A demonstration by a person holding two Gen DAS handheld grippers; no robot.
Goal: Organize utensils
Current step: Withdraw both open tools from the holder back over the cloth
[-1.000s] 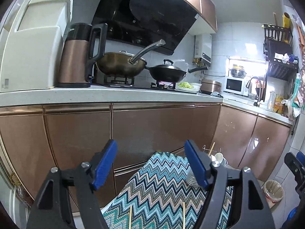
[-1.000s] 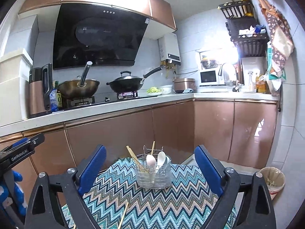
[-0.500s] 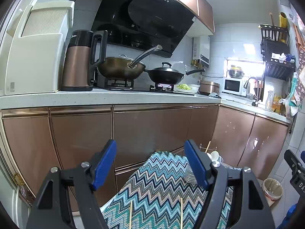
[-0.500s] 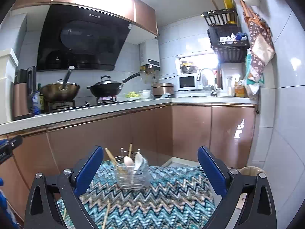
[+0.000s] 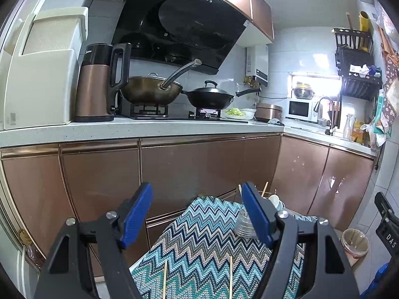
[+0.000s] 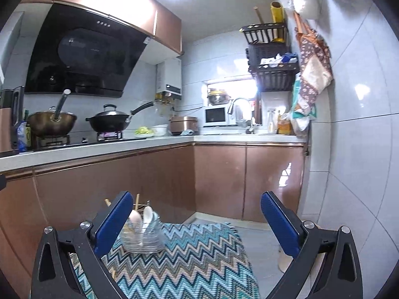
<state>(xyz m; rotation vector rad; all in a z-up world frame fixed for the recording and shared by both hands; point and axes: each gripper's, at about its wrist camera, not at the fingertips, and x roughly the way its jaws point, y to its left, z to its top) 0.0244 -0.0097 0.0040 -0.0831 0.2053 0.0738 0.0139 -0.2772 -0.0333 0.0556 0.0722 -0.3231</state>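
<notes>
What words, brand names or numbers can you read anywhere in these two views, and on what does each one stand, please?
"DAS": white letters, cut off by the frame edge, on the black body of the right hand-held gripper, seen from the left wrist.
Kettle: small white brand mark on its black top, too blurred to read.
Range hood: faint mark on the glass, unreadable.
Water heater: label too small to read.
Blue packet beside the stove: print unreadable.

a zigzag-patterned cloth (image 6: 189,256) covers the surface. on it stand a clear utensil holder (image 6: 142,236) with white spoons, and two loose chopsticks (image 5: 164,277) lie apart.
</notes>
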